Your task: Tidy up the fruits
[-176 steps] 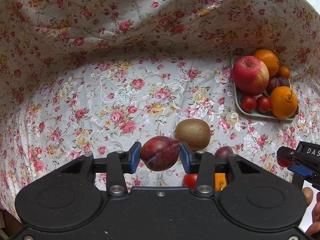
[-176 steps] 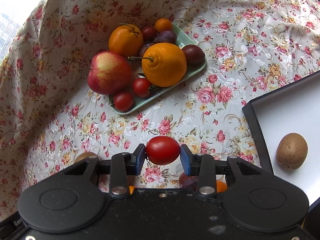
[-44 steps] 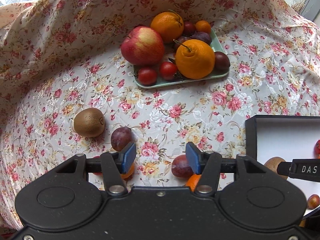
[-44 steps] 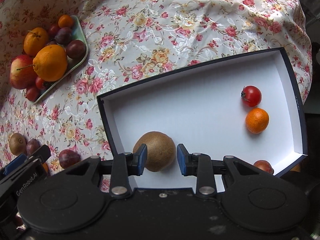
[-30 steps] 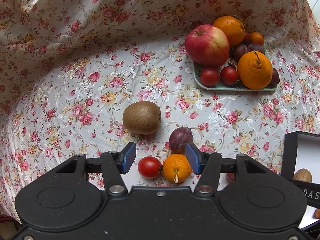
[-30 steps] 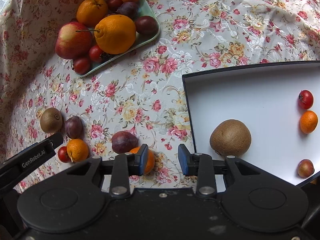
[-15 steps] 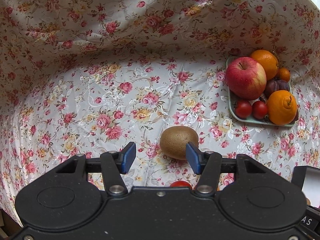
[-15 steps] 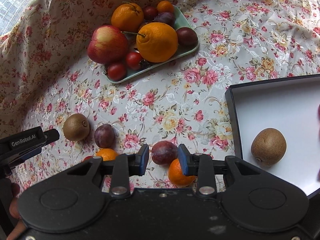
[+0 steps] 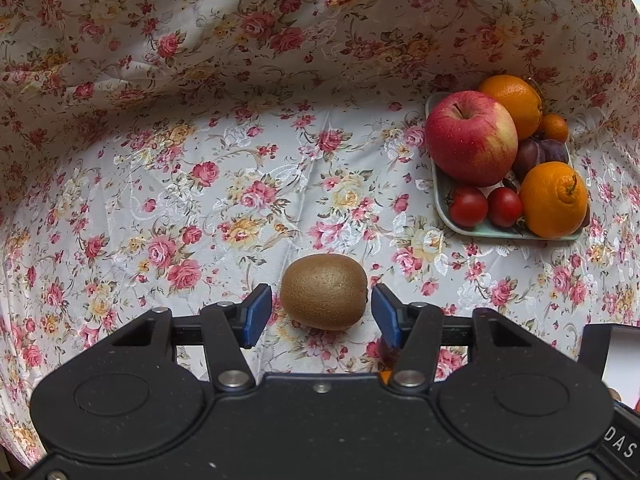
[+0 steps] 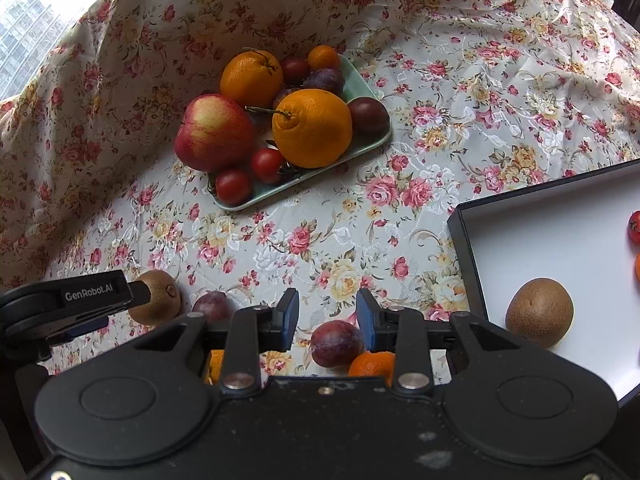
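Observation:
My left gripper (image 9: 322, 314) is open, its blue pads on either side of a brown kiwi (image 9: 324, 297) lying on the floral cloth, not touching it. The same kiwi (image 10: 158, 298) shows in the right wrist view, partly behind the left gripper's finger. My right gripper (image 10: 327, 318) is open and empty above a dark plum (image 10: 337, 343) and a small orange (image 10: 372, 363). A second plum (image 10: 213, 306) lies beside the kiwi. The black box with a white floor (image 10: 560, 236) holds another kiwi (image 10: 539, 312).
A pale green tray (image 10: 360, 80) at the back holds an apple (image 10: 214, 132), two big oranges, plums and cherry tomatoes; it also shows in the left wrist view (image 9: 496, 232). The cloth rises in folds behind it. A tomato (image 10: 634, 227) sits at the box's right edge.
My left gripper has moved in so that the kiwi sits between its open pads. My right gripper has left the box and come down over the loose plum and orange.

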A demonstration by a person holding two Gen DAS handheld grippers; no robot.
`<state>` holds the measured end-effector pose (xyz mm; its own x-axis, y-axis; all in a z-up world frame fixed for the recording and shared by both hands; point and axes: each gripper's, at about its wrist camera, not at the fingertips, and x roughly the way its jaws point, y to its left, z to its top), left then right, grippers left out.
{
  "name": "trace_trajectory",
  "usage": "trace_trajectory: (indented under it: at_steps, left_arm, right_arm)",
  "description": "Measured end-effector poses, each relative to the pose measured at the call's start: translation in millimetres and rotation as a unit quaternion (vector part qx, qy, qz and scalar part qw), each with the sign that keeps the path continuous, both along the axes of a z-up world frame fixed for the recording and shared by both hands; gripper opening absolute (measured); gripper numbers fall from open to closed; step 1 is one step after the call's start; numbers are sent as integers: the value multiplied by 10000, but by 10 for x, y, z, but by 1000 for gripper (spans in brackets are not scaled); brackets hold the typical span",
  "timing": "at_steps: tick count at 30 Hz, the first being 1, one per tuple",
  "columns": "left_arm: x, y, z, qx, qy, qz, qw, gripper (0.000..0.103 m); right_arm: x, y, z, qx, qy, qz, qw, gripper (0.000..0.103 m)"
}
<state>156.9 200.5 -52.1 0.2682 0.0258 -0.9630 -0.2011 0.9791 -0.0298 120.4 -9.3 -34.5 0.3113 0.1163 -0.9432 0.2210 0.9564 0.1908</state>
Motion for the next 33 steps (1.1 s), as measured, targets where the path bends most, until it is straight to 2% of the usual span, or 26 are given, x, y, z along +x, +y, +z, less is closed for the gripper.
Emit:
trace_trajectory:
  at_steps: [9,19,25,33]
  left_arm:
    - [72,-15,-175,129,164,-30,9998,61]
    - [135,49,-302,-123,246,175,9995,62]
    - [110,148,-264,-357,219,597,9973,61]
    - [55,262,-111,285,107,904,9954,60]
  right_arm:
    - [-45,-113,-95,479,227,-570,9970,35]
    - [-14,-156,-162,548,455,-424,9966,35]
    - [-24,-217,-222,467,524,-435,9966,35]
    - [-4,-120,-342,405,753,-330,9958,35]
